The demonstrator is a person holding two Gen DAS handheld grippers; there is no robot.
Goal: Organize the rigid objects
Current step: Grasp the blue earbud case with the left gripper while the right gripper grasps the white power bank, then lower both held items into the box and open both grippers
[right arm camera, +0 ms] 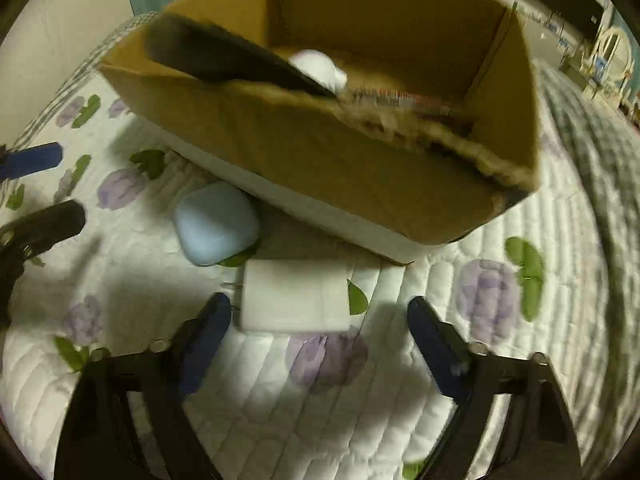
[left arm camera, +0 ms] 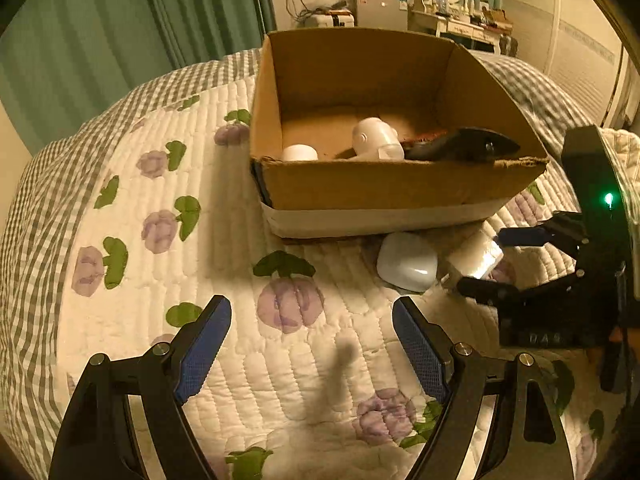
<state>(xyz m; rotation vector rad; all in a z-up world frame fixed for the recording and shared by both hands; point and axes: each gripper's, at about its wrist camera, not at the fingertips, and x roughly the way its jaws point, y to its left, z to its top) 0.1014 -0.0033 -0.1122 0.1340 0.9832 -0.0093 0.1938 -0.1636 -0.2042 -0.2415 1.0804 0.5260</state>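
Observation:
An open cardboard box (left arm camera: 384,188) stands on a quilted bed; it also shows in the right wrist view (right arm camera: 320,160). Inside lie a white bottle (left arm camera: 374,138), a white round lid (left arm camera: 300,153) and a black hairbrush (left arm camera: 460,146) leaning on the front wall. A pale blue rounded case (right arm camera: 216,222) and a white rectangular block (right arm camera: 296,296) lie on the quilt in front of the box. My right gripper (right arm camera: 320,320) is open, its fingers just short of the white block. My left gripper (left arm camera: 312,320) is open and empty over the quilt.
The bed has a white floral quilt (left arm camera: 200,280) with a grey checked border. Green curtains (left arm camera: 120,32) hang behind it on the left. A dresser with a mirror and clutter (left arm camera: 440,4) stands at the far wall.

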